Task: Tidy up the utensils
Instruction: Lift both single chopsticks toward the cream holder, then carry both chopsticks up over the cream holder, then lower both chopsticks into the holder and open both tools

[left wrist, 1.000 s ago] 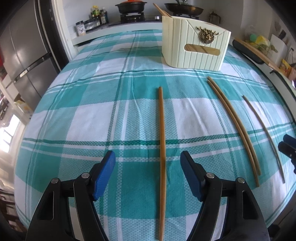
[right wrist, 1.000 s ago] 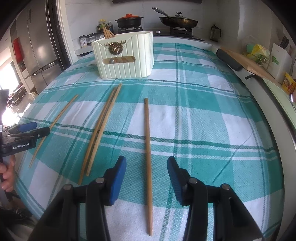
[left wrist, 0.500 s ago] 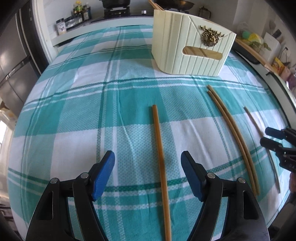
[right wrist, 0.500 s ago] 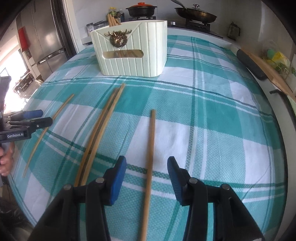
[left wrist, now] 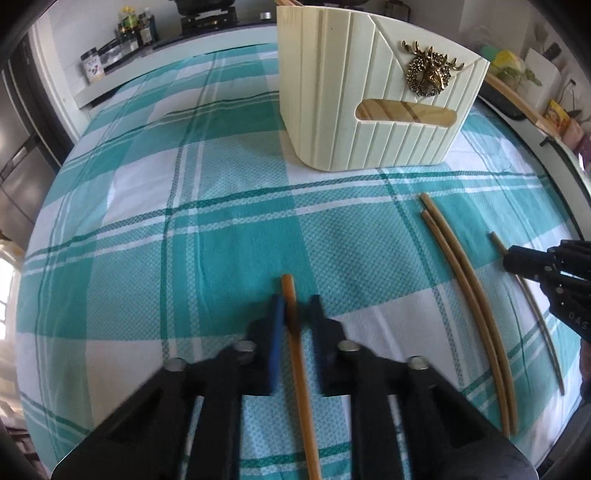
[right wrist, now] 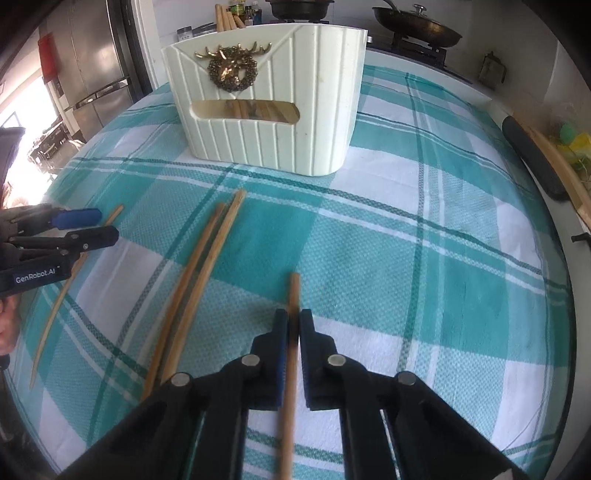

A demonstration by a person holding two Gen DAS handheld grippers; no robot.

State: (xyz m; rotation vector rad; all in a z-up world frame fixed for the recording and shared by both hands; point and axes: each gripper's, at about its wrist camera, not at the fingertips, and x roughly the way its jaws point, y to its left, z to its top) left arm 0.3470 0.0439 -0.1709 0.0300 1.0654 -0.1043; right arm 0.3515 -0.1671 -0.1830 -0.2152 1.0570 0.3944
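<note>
A table (left wrist: 110,206) covered by a teal and white checked cloth (right wrist: 424,258) was seen filling both wrist views, with a steel refrigerator (right wrist: 92,62) to one side and a stove carrying a dark pan (right wrist: 417,26) behind it. Toward the far edge of the table a cream ribbed utensil holder (left wrist: 332,110) was stood upright, a brass stag ornament (left wrist: 430,74) fixed to its front above a slot, and several chopstick ends were seen rising from its top (right wrist: 227,20).

Four chopsticks were laid on the cloth in front of the holder. A pair of chopsticks (left wrist: 469,288) was seen lying side by side, touching along most of their length, between the two hand-held grippers.

The left hand-held gripper (left wrist: 295,314) was seen with its jaws just closed onto a single chopstick (left wrist: 299,369), the blue pads pressed against its shaft a little below its far tip. In the right wrist view that same gripper appeared at the left edge, gripping this chopstick (right wrist: 55,317), and part of a person's hand was glimpsed behind it.

The right hand-held gripper (right wrist: 293,325) was likewise seen with its jaws just closed on another chopstick (right wrist: 290,387), gripped near its far end, the tip left protruding beyond the pads. Both gripped chopsticks appeared to be lying along the cloth; whether either was raised off it could not be told.
</note>
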